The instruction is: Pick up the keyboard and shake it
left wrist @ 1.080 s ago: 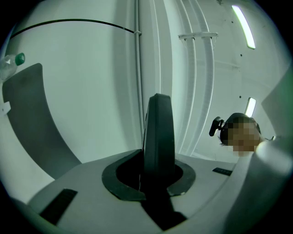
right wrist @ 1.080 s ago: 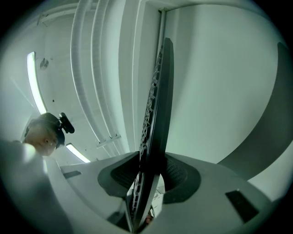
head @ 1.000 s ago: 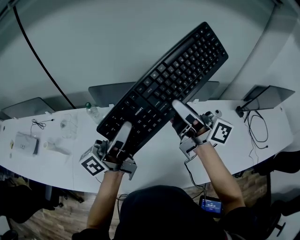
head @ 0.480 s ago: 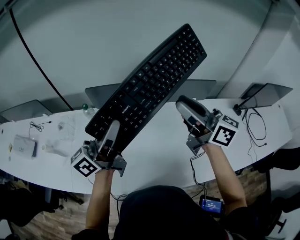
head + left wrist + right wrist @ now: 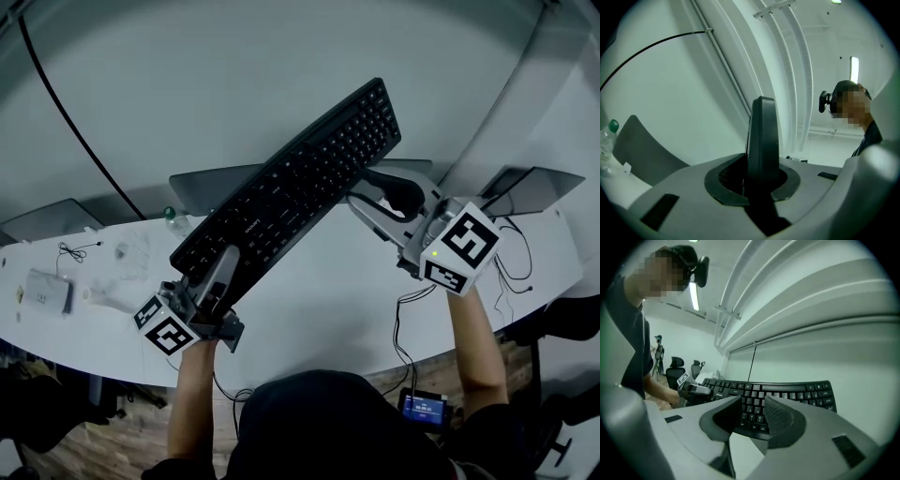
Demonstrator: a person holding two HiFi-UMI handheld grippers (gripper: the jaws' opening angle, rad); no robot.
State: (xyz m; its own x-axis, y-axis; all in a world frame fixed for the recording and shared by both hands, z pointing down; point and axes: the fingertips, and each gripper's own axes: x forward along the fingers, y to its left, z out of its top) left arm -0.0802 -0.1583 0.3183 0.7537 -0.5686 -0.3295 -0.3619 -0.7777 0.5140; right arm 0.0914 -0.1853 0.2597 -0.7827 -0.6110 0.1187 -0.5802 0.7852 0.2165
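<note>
While the left gripper (image 5: 225,269) clamps one end of the raised keyboard (image 5: 300,178), the right gripper (image 5: 373,193) hangs just beside it, jaws apart, just opened, nothing between them.

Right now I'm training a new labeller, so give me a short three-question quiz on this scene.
1. Which gripper grips the keyboard? A left, B right, C both.
2. True or false: the keyboard is held clear of the desk.
3. What colour is the cap on the bottle?
Key: 1 A; the left gripper is shut on its edge, while the right gripper has just been opening its jaws, which stand apart with nothing between them. 2 True. 3 Green.
</note>
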